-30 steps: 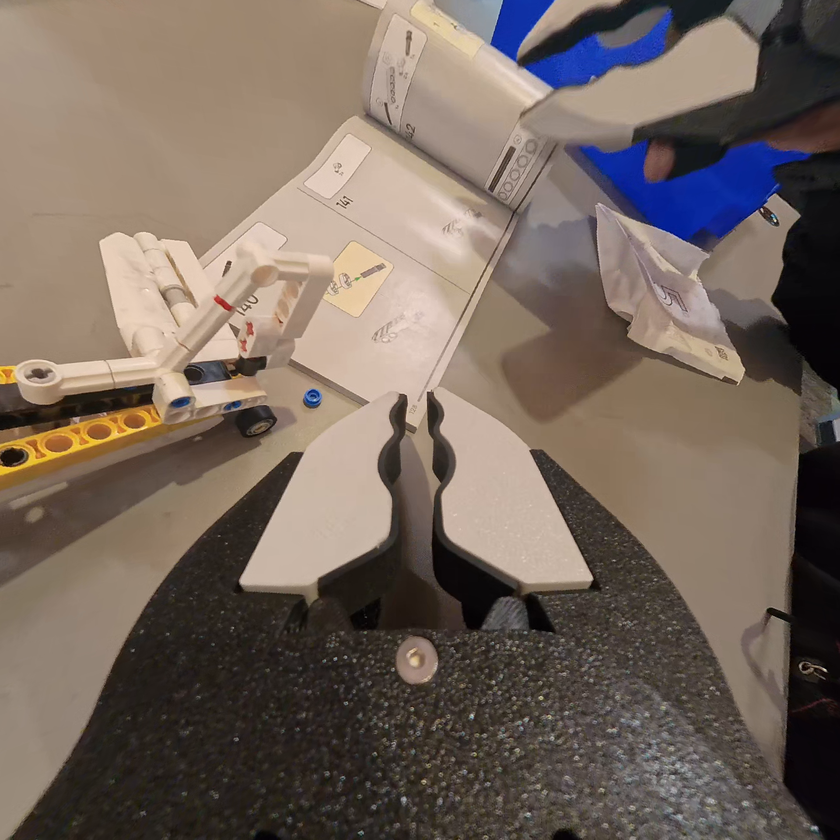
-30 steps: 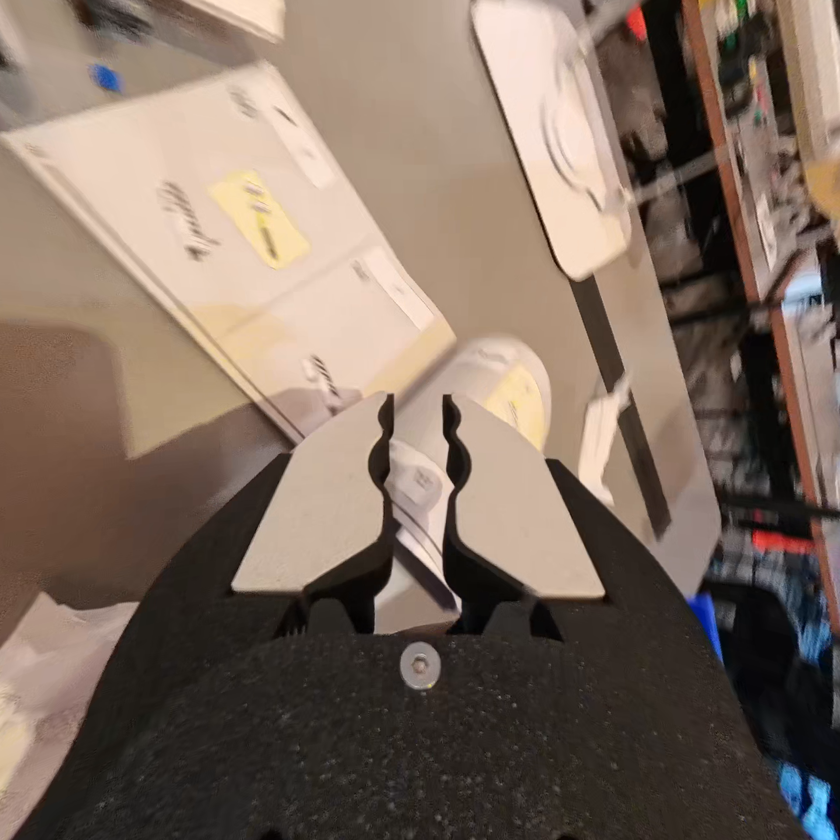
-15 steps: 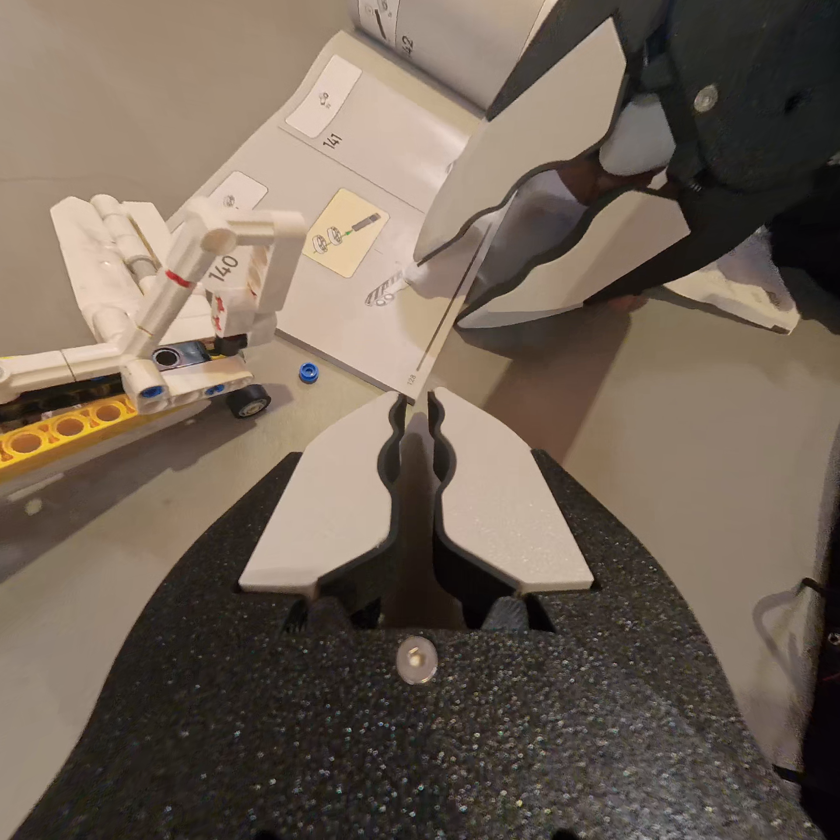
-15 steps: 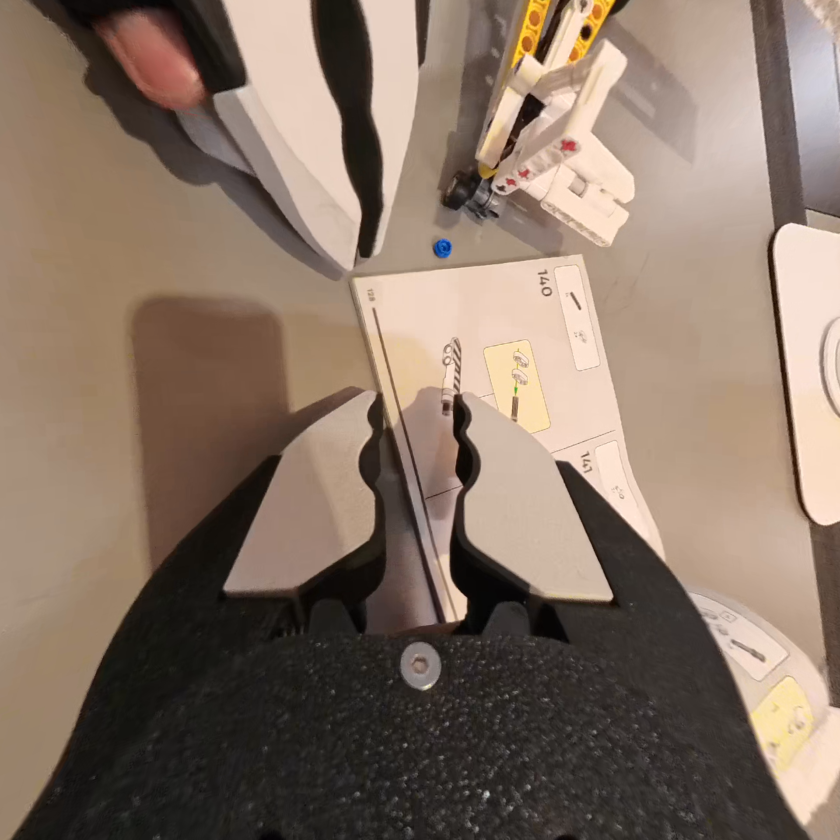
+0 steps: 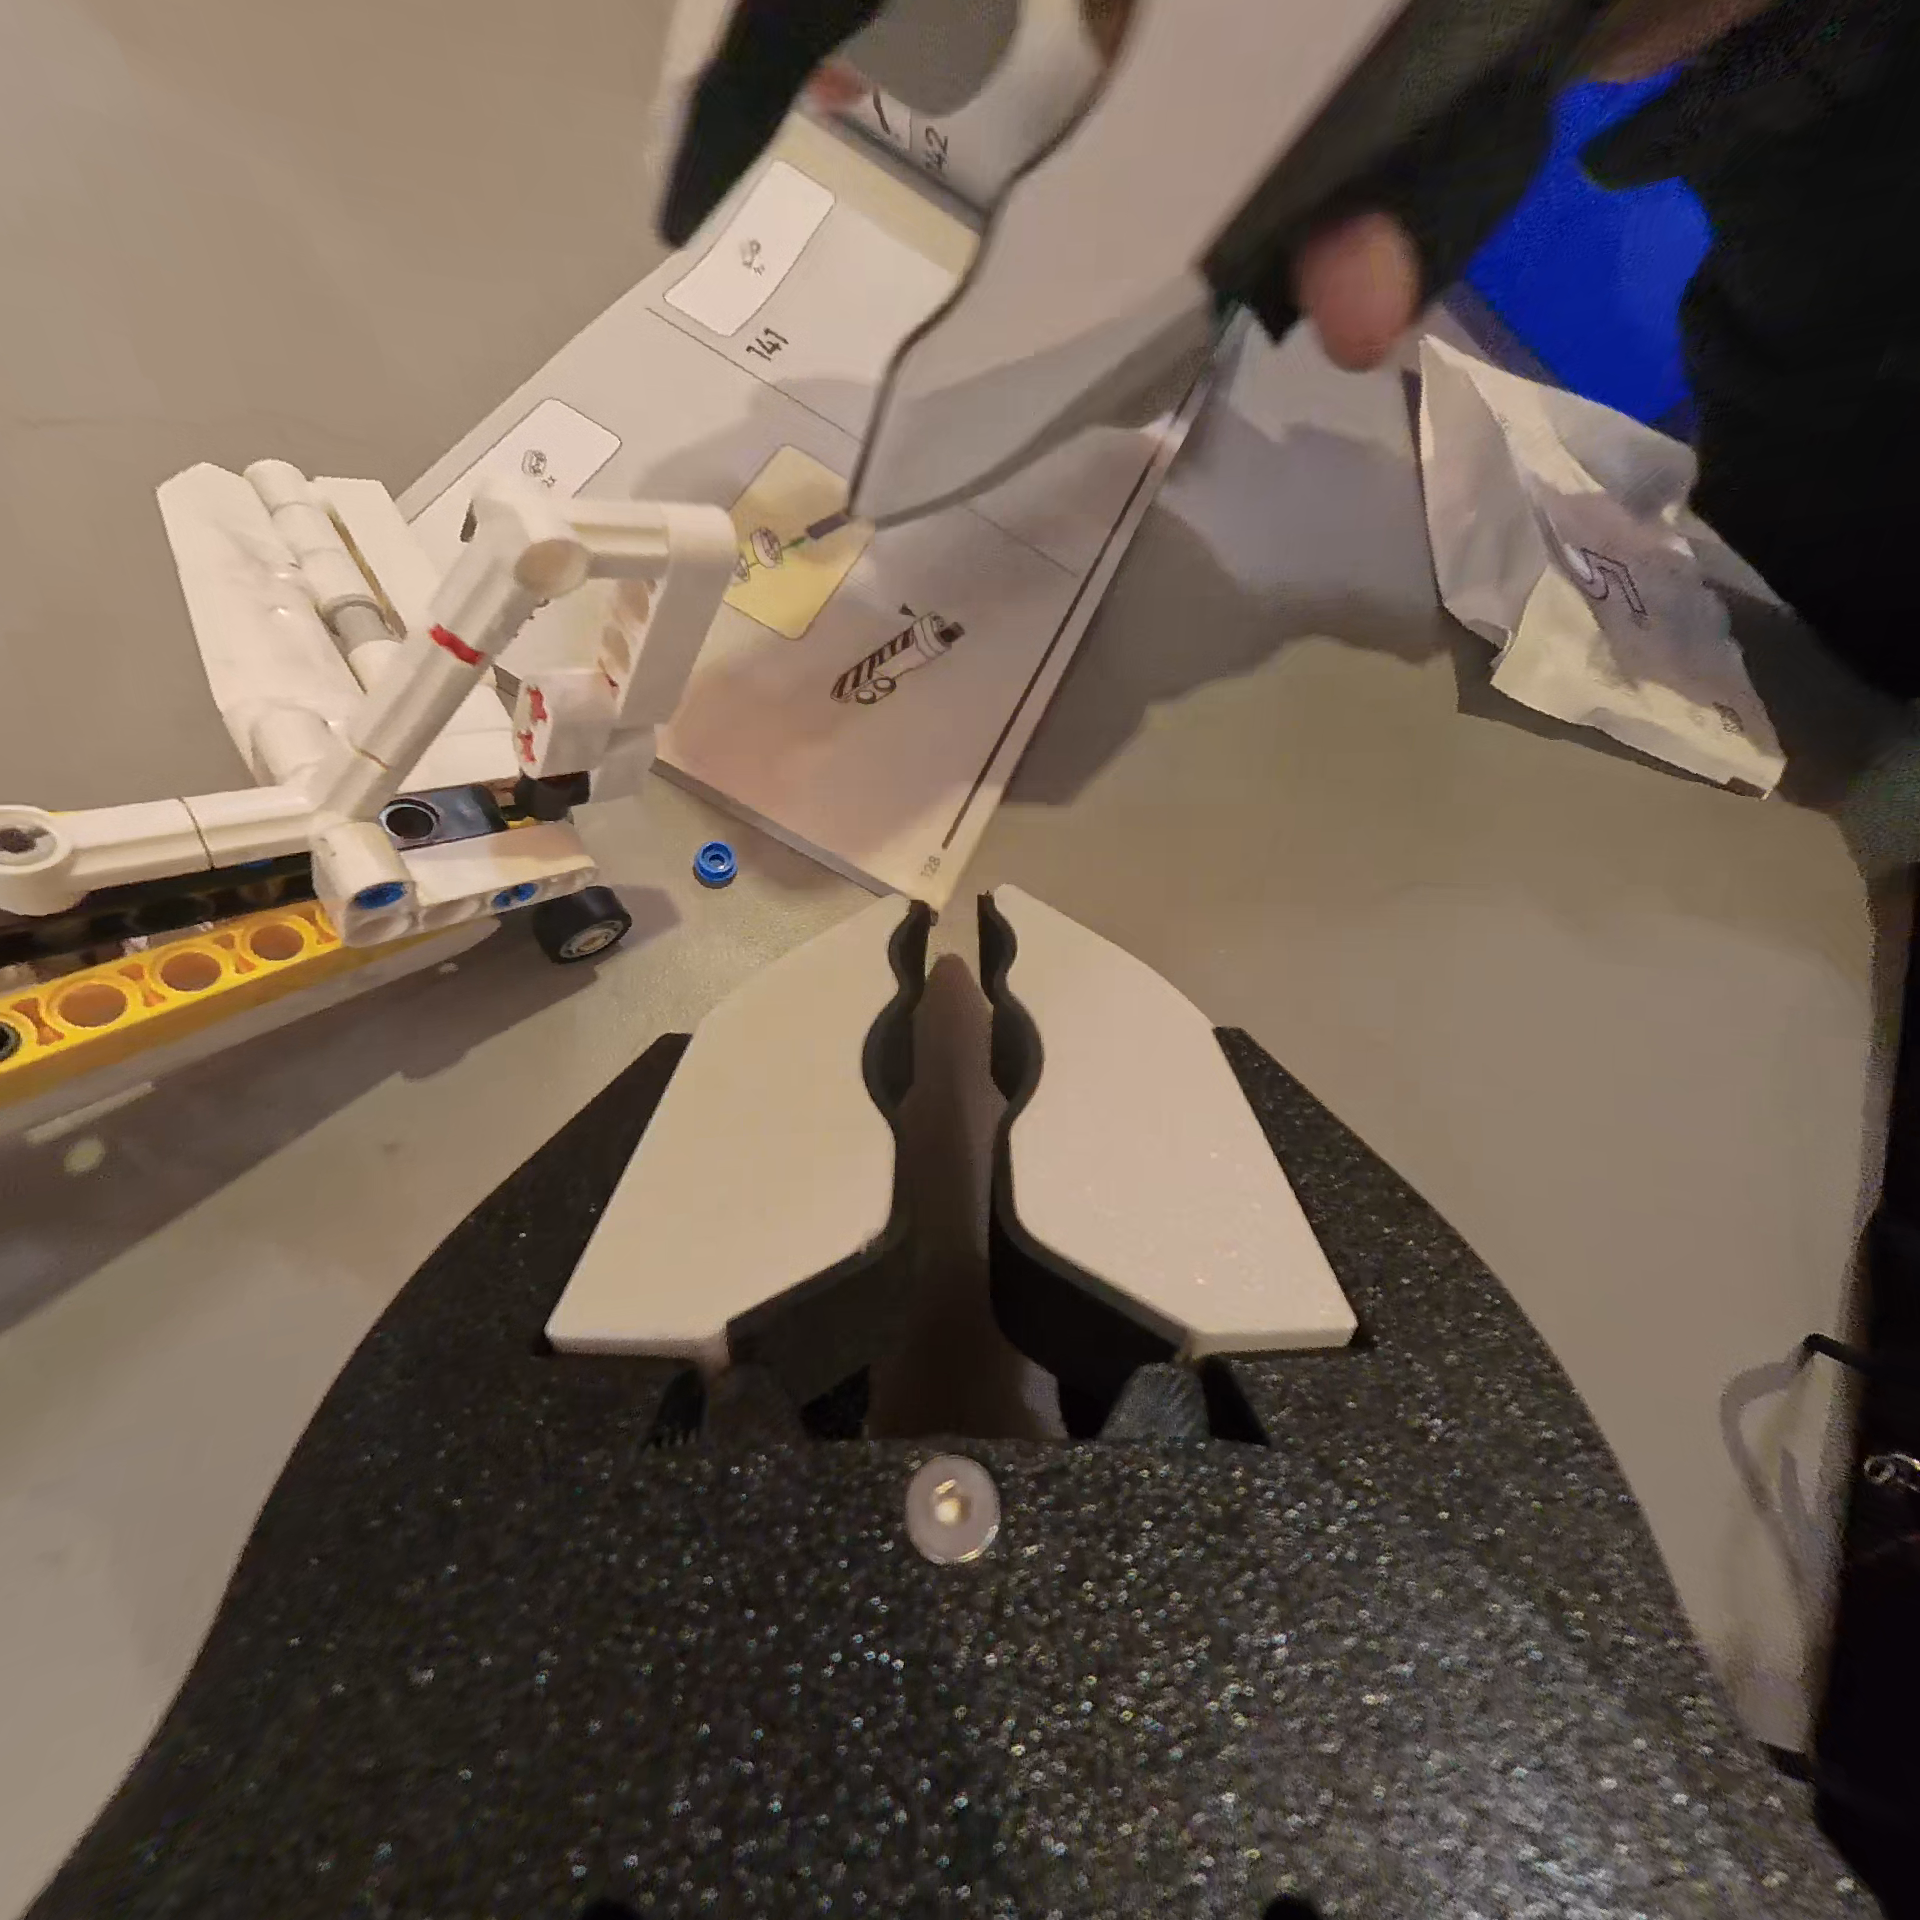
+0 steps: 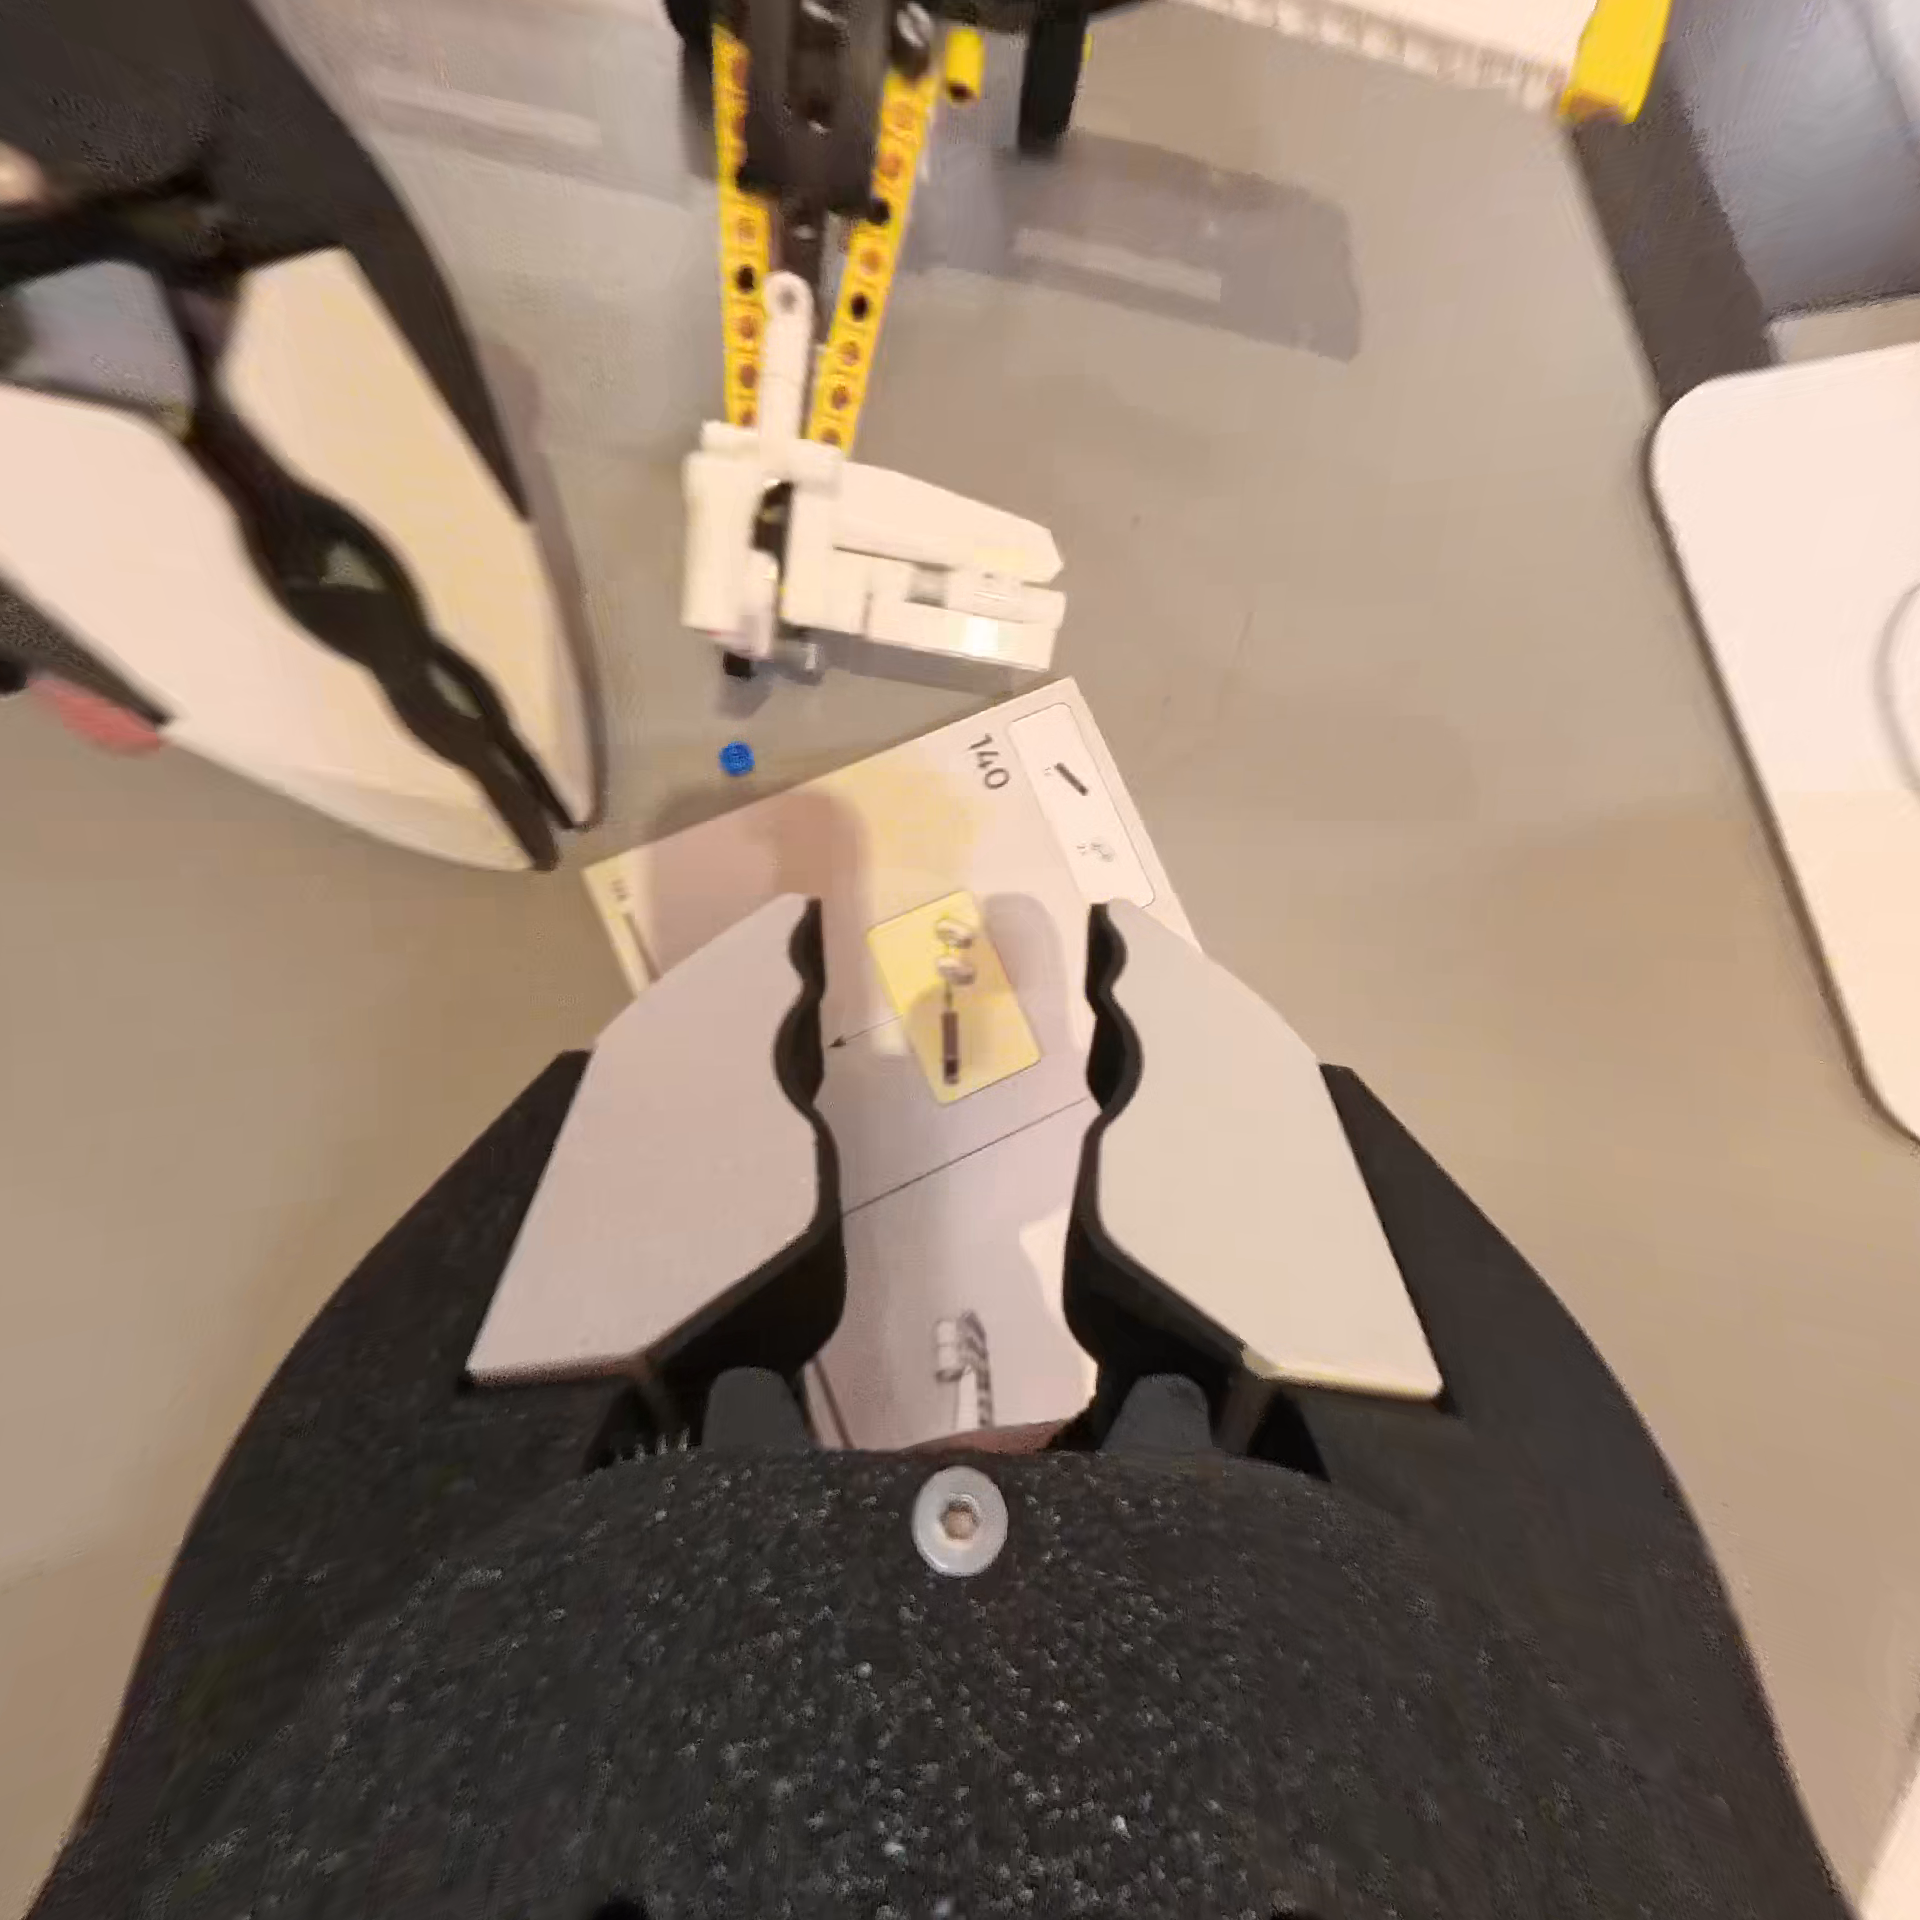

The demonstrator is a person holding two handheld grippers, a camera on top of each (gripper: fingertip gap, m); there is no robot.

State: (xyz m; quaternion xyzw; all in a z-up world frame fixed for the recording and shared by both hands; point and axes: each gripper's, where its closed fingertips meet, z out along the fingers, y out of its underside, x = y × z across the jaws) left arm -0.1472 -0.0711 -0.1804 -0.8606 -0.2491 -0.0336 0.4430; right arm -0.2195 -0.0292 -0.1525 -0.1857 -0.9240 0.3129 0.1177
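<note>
Right wrist view: right gripper spread wide above the instruction booklet; left gripper, fingers narrowly apart, bare, at the booklet's corner, blue stud beside

booklet white, yellow panel | stud blue | beam yellow | table grey

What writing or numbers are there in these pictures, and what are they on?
Instruction booklet: printed step numbers beside small boxes and a tiny page number at its corner. I do not copy writing out.
Crumpled white paper bag: one large printed digit, and small print too blurred to read.
Brick model: no writing that I can see.
</note>
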